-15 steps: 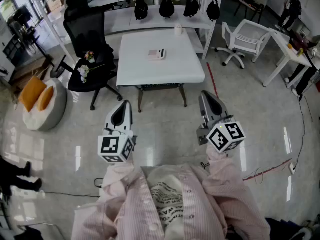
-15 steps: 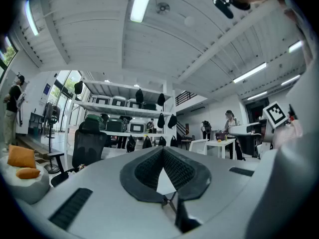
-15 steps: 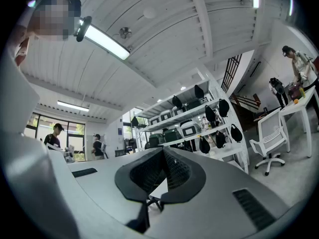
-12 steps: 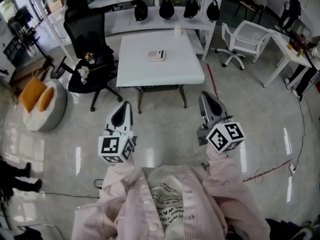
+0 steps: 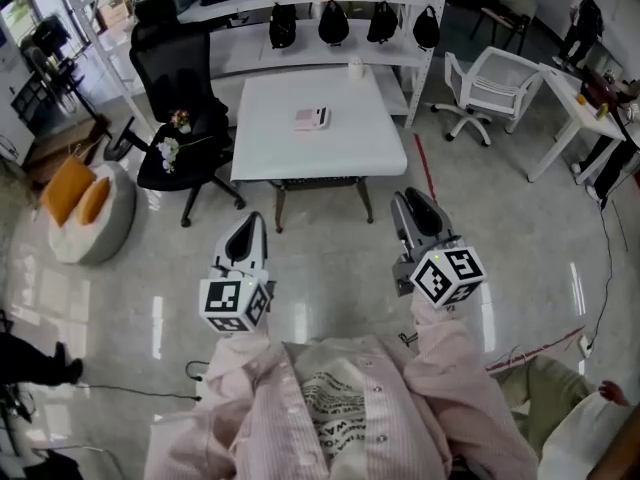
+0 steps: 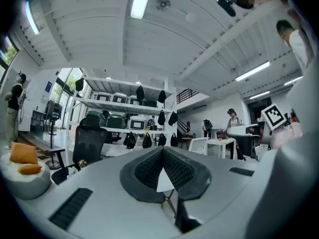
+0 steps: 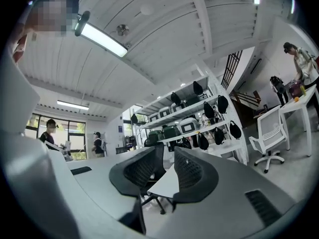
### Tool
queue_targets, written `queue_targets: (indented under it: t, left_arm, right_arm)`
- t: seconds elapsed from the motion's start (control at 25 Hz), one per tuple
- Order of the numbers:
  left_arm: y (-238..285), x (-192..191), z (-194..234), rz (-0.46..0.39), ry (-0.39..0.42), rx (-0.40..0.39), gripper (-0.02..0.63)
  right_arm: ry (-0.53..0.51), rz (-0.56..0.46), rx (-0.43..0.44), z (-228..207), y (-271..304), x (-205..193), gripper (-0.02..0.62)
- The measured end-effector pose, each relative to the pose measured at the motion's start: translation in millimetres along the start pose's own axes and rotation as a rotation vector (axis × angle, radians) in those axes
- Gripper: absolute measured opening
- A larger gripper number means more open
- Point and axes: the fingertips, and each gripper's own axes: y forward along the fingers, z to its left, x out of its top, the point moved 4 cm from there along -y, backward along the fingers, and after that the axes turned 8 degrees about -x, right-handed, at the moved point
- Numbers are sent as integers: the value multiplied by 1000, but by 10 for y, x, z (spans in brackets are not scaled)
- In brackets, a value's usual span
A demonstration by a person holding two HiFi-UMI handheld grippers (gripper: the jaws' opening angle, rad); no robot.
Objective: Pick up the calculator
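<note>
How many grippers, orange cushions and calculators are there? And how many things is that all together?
Grippers: 2, the left gripper and the right gripper
Soft orange cushions on the grey beanbag: 2
Small pale flat calculator: 1
Total: 5

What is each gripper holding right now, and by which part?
Nothing. The left gripper is shut and empty, the right gripper stands open and empty; the calculator lies untouched on the white table.
</note>
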Motion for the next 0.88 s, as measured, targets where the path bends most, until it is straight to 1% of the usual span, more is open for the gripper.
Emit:
queue_targets:
  t: [0.04, 0.24, 0.36, 0.6, 0.88]
  left_arm:
    - [-5, -16, -27, 4, -3, 3, 1]
    - [-72, -111, -185, 27, -21, 21, 2]
    - [-112, -167, -261, 35, -30, 33, 0]
    - [-100, -232, -235, 37, -40, 60, 1]
    - [198, -263, -98, 35, -49, 57, 1]
  right_arm:
    - [10, 10, 1, -26, -10, -21, 95]
    - [54, 46, 8, -154, -90, -111, 172]
    - [66, 54, 11, -232, -104, -134, 204]
    - [79, 66, 33, -270, -50, -205, 227]
    - [132, 76, 49, -400, 235, -236, 227]
